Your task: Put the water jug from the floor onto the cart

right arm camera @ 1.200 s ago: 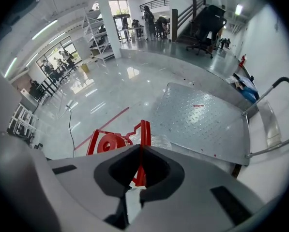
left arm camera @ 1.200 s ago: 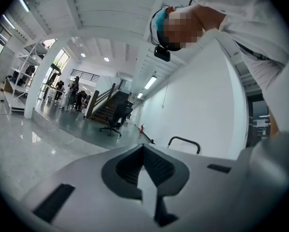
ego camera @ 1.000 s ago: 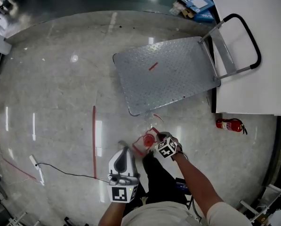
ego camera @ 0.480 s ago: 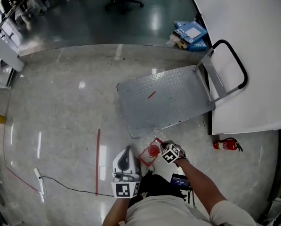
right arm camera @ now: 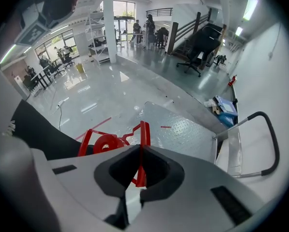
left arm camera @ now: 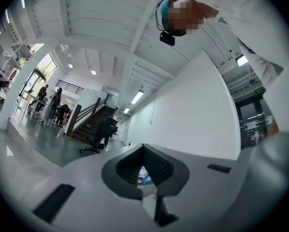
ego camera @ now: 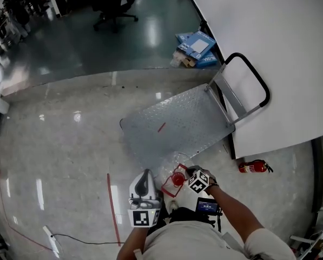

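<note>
The water jug [ego camera: 175, 168] is clear plastic with a red cap [ego camera: 177, 179] and a red carry handle [right arm camera: 143, 144]. It hangs off the floor at the near edge of the cart's steel platform [ego camera: 175, 124]. My right gripper [ego camera: 184, 174] points steeply down and is shut on that red handle; in the right gripper view the cap [right arm camera: 107, 143] sits just left of the jaws. The cart's black push handle [ego camera: 249, 84] stands at the far right end. My left gripper [ego camera: 145, 176] is beside the jug on its left, pointing level, shut with nothing in it.
A white partition wall [ego camera: 269, 47] runs along the cart's right side, with a red fire extinguisher [ego camera: 253, 167] on the floor at its foot. Blue boxes [ego camera: 196, 47] lie beyond the cart. A red tape line [ego camera: 113, 207] and a thin cable [ego camera: 80, 237] cross the floor at left.
Both grippers have risen and moved toward the cart. The jug has come up with the right gripper and now overlaps the platform's near edge.
</note>
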The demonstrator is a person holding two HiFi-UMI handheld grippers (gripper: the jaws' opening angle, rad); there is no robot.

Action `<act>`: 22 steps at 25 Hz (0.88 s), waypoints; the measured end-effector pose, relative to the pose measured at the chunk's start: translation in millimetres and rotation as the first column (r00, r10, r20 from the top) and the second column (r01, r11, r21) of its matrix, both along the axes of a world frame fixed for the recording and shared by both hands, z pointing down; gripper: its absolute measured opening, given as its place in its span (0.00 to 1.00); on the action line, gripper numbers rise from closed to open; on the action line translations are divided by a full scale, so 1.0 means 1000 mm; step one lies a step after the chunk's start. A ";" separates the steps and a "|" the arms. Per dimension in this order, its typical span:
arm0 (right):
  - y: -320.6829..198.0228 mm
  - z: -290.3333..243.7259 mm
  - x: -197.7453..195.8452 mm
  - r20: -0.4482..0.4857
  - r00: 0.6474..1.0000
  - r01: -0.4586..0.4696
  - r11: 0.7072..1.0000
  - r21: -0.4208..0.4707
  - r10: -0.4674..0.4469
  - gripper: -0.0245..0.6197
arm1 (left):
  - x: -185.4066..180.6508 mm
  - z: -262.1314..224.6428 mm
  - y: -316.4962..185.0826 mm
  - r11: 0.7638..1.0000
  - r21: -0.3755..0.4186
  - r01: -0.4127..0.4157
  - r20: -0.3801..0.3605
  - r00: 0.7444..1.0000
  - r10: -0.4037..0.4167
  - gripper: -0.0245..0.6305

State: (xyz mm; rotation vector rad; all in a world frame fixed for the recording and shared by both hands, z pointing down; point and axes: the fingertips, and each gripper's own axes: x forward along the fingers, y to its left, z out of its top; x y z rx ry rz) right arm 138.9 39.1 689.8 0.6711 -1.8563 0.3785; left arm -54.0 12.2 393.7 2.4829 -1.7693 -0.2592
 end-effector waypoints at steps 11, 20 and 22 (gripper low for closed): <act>-0.104 -0.012 -0.039 0.024 1.000 -0.003 0.999 0.035 0.002 0.07 | -0.028 -0.005 -0.090 0.999 -0.007 -0.037 -0.006 0.999 0.037 0.04; -0.168 0.015 -0.066 0.087 0.996 0.030 1.000 0.002 -0.030 0.07 | -0.023 -0.001 -0.133 0.999 -0.008 0.042 0.029 0.999 -0.041 0.04; -0.181 0.022 -0.069 0.098 0.995 0.029 1.000 -0.012 -0.028 0.07 | -0.025 0.003 -0.143 0.998 -0.021 0.061 0.036 0.998 -0.060 0.04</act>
